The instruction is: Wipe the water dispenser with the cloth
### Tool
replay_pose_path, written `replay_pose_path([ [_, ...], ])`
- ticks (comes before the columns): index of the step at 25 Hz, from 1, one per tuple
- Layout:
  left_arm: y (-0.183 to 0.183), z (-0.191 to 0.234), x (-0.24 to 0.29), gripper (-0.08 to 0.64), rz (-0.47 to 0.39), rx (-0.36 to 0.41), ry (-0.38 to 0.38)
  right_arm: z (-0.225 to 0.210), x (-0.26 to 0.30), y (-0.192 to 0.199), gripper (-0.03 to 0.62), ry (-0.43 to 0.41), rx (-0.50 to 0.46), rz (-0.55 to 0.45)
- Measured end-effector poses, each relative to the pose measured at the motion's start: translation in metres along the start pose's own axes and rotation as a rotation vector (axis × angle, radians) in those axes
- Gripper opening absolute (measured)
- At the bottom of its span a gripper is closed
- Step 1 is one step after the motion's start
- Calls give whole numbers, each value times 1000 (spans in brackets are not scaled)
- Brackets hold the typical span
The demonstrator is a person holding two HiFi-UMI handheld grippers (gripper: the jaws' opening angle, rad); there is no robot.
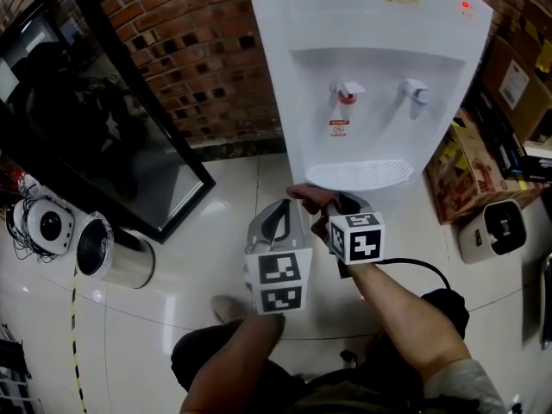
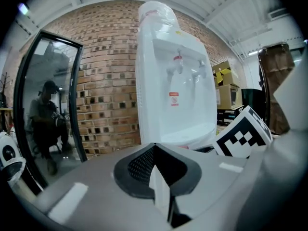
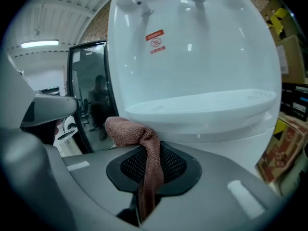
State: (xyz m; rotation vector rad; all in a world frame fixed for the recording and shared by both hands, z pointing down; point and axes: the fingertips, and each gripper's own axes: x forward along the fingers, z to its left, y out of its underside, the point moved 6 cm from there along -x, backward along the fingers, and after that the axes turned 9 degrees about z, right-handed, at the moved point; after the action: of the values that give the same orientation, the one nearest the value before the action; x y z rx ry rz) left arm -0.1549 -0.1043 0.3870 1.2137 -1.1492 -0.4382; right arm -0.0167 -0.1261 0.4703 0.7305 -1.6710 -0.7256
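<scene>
The cloth (image 3: 129, 131) (brownish-pink, terry-looking) is pinched in the right gripper (image 3: 144, 179). The jaws are clamped on a thin strip of it, and the rest is bunched up out front, just under the front edge of the drip tray (image 1: 360, 173). That puts it low on the water dispenser (image 1: 371, 76), close to the white plastic, though from here I can't tell if it's touching. The left gripper (image 1: 276, 231) hangs just beside it with its jaws closed on nothing.

The dispenser stands on the floor (image 1: 216, 197) against the brick wall (image 1: 198, 50), with a black-framed glass panel (image 1: 103, 128) to one side and cardboard boxes (image 1: 470, 171) to the other.

My guess at what could go wrong:
- With so little cloth in the jaws, dragging it hard across the plastic could pull it out.
- If the bunch folds back, the bare gripper nose could scrape the casing.
- Higher up, the cloth could catch the red tap (image 1: 347, 91) or the blue tap (image 1: 417, 90) and start a dribble.
</scene>
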Motion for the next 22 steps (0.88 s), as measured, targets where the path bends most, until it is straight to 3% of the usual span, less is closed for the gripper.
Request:
replay_pose_path([
  [11, -13, -80, 9, 0, -30, -47, 107, -115, -54, 12, 61, 184, 96, -19],
  [16, -4, -104, 18, 0, -2, -108, 142, -156, -70, 12, 61, 211, 123, -26],
  [22, 6, -127, 31, 0, 34, -55, 168, -184, -88, 7, 61, 246, 246, -87],
])
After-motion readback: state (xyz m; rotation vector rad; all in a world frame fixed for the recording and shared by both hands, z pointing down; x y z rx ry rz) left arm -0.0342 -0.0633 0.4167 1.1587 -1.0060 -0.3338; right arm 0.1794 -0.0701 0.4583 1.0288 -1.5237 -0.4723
